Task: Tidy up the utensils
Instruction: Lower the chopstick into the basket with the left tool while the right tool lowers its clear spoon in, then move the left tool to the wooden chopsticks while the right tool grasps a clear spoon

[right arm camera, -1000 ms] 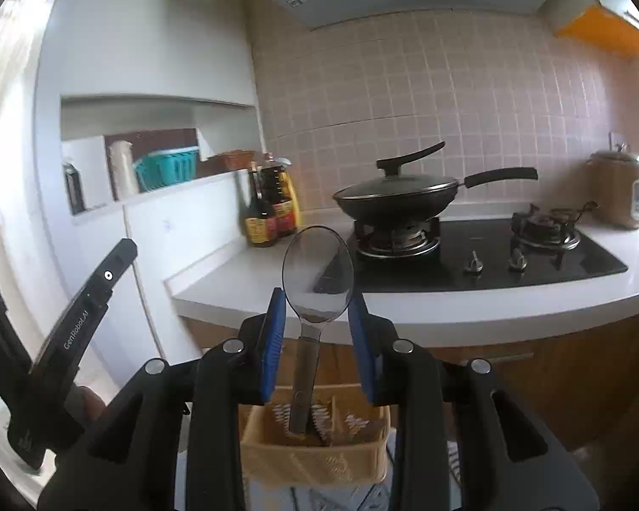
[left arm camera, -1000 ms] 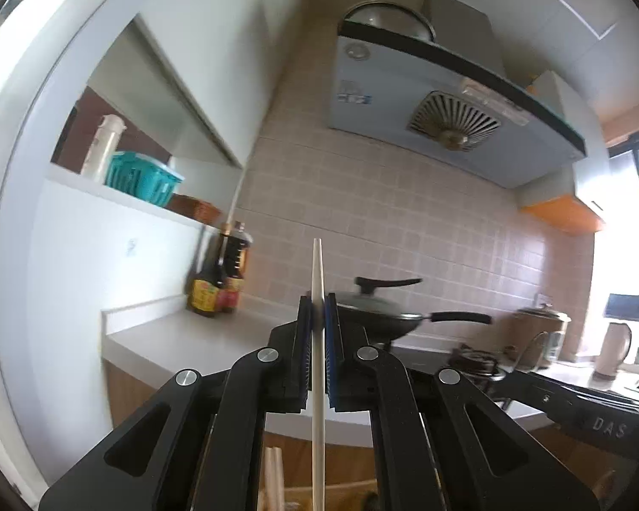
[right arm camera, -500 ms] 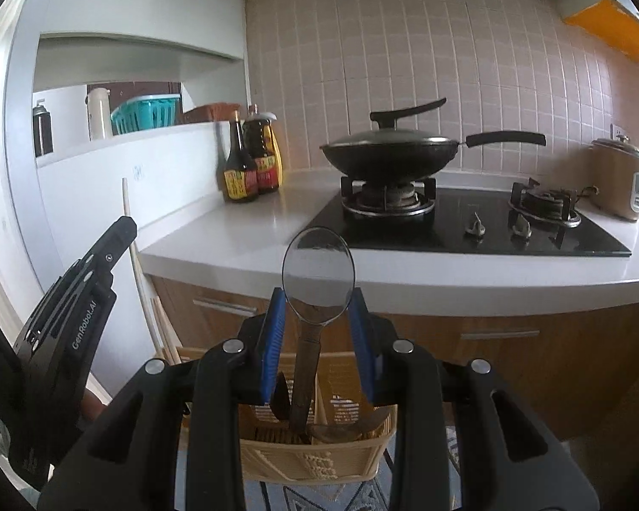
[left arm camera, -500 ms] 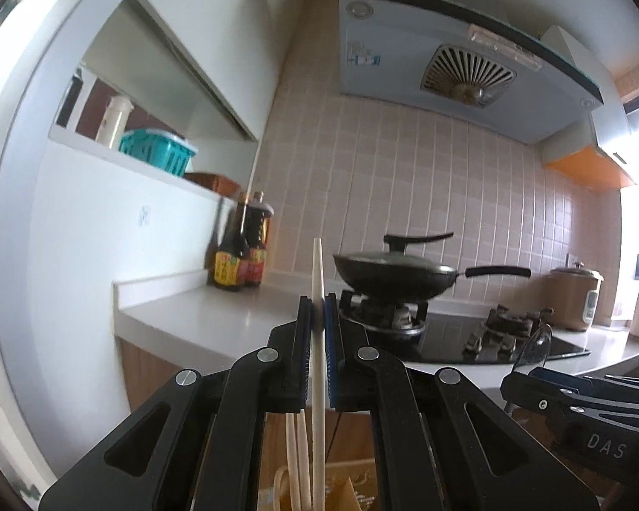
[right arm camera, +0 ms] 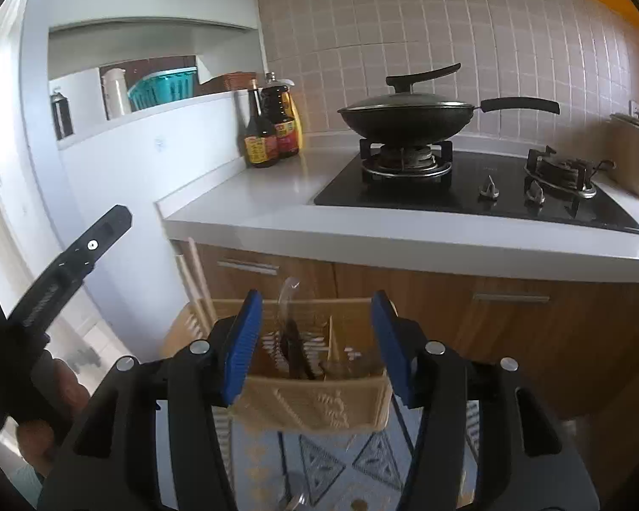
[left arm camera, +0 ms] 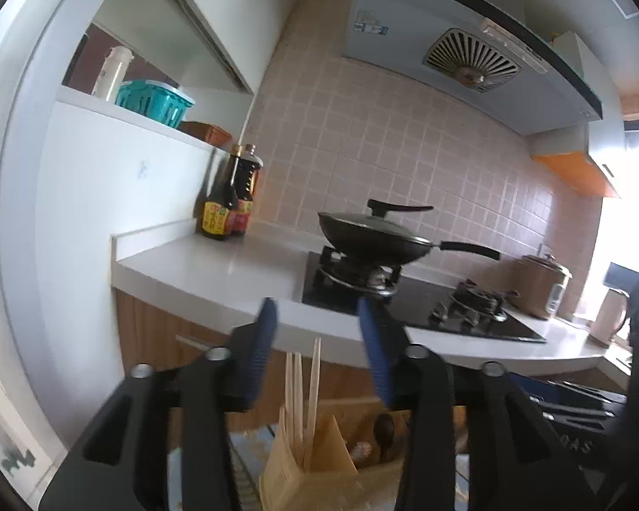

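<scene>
A tan woven utensil basket (right arm camera: 311,400) stands below both grippers; it also shows in the left wrist view (left arm camera: 294,468). My left gripper (left arm camera: 319,345) is open and empty above several pale chopsticks (left arm camera: 304,387) that stand upright in the basket's left compartment. My right gripper (right arm camera: 315,340) is open and empty above a dark-handled spoon (right arm camera: 289,332) standing in the basket. The left gripper's finger (right arm camera: 68,264) shows at the left of the right wrist view.
A white counter (right arm camera: 277,196) holds sauce bottles (right arm camera: 272,127), a black hob (right arm camera: 468,187) with a lidded wok (right arm camera: 409,115), and a rice cooker (right arm camera: 634,153). Wooden cabinet doors (right arm camera: 511,319) stand behind the basket. A patterned mat (right arm camera: 345,464) lies under the basket.
Both grippers have opened. The chopstick left the left gripper and stands in the basket with the others. The spoon left the right gripper and stands in the basket.
</scene>
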Demonstrator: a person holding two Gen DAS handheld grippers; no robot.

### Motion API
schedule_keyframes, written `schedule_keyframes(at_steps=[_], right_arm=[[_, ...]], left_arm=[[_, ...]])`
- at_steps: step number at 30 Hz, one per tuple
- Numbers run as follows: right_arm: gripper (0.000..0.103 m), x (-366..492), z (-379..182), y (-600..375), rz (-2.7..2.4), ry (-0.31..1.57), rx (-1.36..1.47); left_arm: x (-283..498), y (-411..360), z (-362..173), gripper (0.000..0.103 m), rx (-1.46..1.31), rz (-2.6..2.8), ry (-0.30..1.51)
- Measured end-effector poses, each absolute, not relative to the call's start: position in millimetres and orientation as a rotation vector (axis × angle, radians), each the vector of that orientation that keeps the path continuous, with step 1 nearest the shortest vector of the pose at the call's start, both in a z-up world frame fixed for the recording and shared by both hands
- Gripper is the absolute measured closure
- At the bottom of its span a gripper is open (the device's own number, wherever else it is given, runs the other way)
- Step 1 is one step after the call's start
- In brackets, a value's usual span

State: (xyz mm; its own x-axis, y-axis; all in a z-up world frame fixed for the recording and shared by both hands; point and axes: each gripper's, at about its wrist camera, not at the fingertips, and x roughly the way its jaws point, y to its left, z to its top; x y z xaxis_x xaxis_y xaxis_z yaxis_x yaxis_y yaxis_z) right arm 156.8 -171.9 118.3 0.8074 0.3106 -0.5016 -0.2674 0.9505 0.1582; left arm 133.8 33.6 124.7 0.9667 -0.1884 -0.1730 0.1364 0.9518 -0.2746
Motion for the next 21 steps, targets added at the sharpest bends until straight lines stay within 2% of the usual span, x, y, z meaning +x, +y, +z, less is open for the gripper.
schedule_keyframes(at_steps=[6, 9, 15, 17, 21], right_arm=[[0.053, 128, 122, -181, 0.344, 0.737, 0.059], [0.053, 119, 109, -187, 0.380, 0.862, 0.053], [0.053, 110, 55, -184, 0.374, 1.043, -0.033], [0.054, 111, 32, -183, 0.392, 1.115, -0.038], [0.063, 115, -12, -178, 0.408, 1.217, -0.072]], left_arm=[[117, 47, 137, 0.060, -0.319, -0.316, 0.500], [110, 40, 125, 0.060, -0.271, -0.365, 0.659], [111, 12, 38, 0.060, -0.193, -0.513, 1.015], [106, -1, 6, 0.065, -0.161, -0.539, 1.108], [98, -19, -42, 0.069, -0.152, -0.600, 1.246]])
